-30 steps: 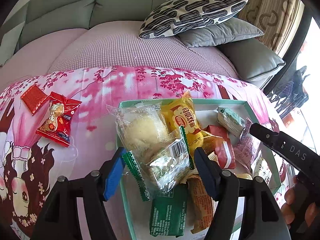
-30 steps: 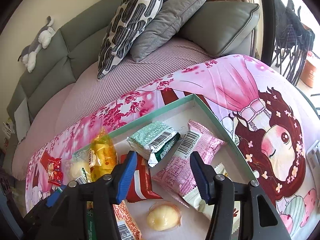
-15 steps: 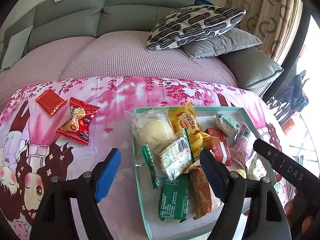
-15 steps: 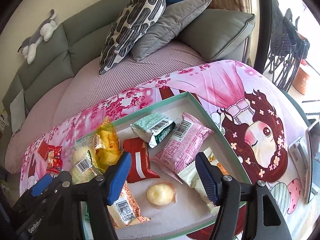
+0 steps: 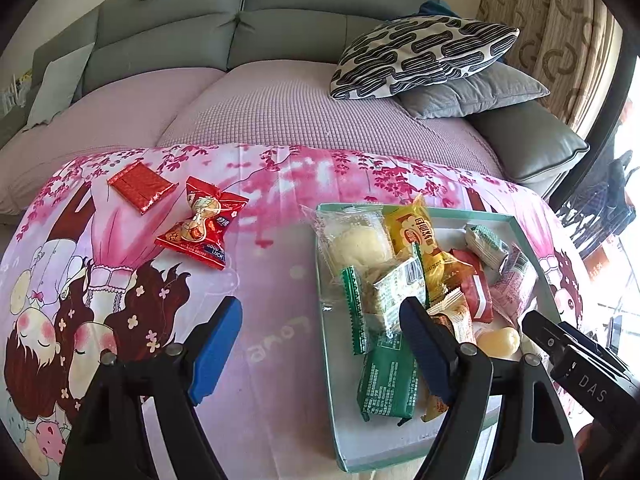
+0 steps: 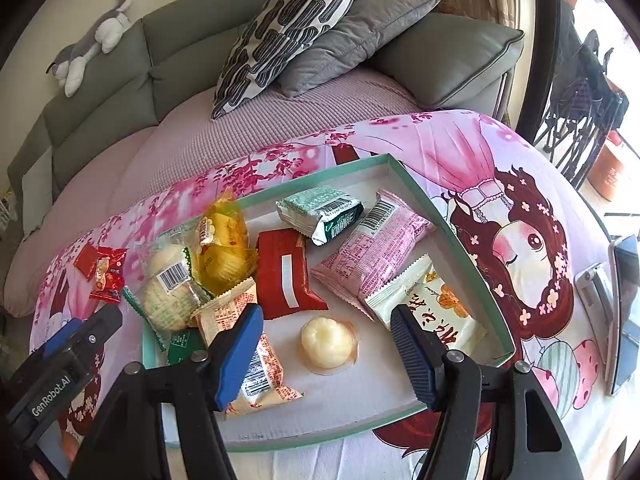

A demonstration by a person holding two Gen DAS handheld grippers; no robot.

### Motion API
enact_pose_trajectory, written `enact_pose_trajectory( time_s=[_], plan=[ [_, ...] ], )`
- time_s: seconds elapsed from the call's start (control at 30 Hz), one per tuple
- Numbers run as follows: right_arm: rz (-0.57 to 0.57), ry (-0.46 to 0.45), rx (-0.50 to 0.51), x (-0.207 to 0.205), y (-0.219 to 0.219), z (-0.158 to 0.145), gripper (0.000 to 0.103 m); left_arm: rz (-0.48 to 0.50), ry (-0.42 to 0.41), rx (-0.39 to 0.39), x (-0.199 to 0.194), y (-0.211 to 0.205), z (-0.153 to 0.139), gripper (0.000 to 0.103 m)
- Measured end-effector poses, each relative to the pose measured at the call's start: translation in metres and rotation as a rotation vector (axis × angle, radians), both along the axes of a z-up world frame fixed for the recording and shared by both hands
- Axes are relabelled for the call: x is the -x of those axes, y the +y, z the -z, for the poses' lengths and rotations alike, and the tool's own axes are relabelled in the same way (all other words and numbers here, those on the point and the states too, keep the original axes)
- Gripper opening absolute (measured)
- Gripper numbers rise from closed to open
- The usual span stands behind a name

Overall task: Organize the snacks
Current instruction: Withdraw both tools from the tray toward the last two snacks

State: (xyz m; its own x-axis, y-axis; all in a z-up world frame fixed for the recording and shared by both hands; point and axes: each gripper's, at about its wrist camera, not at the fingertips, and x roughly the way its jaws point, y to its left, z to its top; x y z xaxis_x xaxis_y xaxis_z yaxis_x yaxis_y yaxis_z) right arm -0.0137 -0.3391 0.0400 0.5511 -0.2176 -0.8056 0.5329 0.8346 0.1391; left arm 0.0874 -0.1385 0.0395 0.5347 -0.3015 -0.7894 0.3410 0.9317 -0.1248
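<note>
A teal tray (image 5: 327,344) (image 6: 460,236) on the pink cartoon cloth holds several snack packets. Among them are a clear bun packet (image 5: 356,244), a yellow bag (image 5: 416,236), a red packet (image 6: 286,276), a pink packet (image 6: 372,252) and a green one (image 5: 386,380). A flat red packet (image 5: 142,188) and a red twisted-end packet (image 5: 202,228) lie on the cloth left of the tray. My left gripper (image 5: 320,344) is open over the tray's left rim, nothing between its fingers. My right gripper (image 6: 326,348) is open above a round pale jelly (image 6: 328,342), not touching it.
Behind the cloth stands a grey-green sofa (image 5: 240,24) with a patterned pillow (image 5: 424,56), a grey pillow (image 6: 360,40) and a plush toy (image 6: 88,48). A phone (image 6: 624,312) lies at the cloth's right edge. Dark chairs (image 6: 580,92) stand by the window.
Both grippers pulled back from the tray and opened wider. The clear bun packet that sat between the left fingers, and the pink packet between the right fingers, now lie free in the tray.
</note>
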Motion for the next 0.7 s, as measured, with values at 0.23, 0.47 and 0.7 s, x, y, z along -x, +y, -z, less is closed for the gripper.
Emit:
enact_pose_trajectory(
  time_s=[0.23,0.47,0.7],
  plan=[
    [0.0,0.009,0.005,-0.001,-0.001,0.003,0.071,-0.019,0.009,-0.022,0.002,0.0,0.005,0.082],
    [0.001,0.005,0.075,0.002,0.002,0.0,0.103,-0.037,-0.038,-0.051,0.004,-0.003,0.007,0.099],
    [0.015,0.029,0.102,0.001,-0.002,0.003,0.103,-0.033,-0.039,-0.077,0.002,-0.006,0.014,0.099]
  ],
)
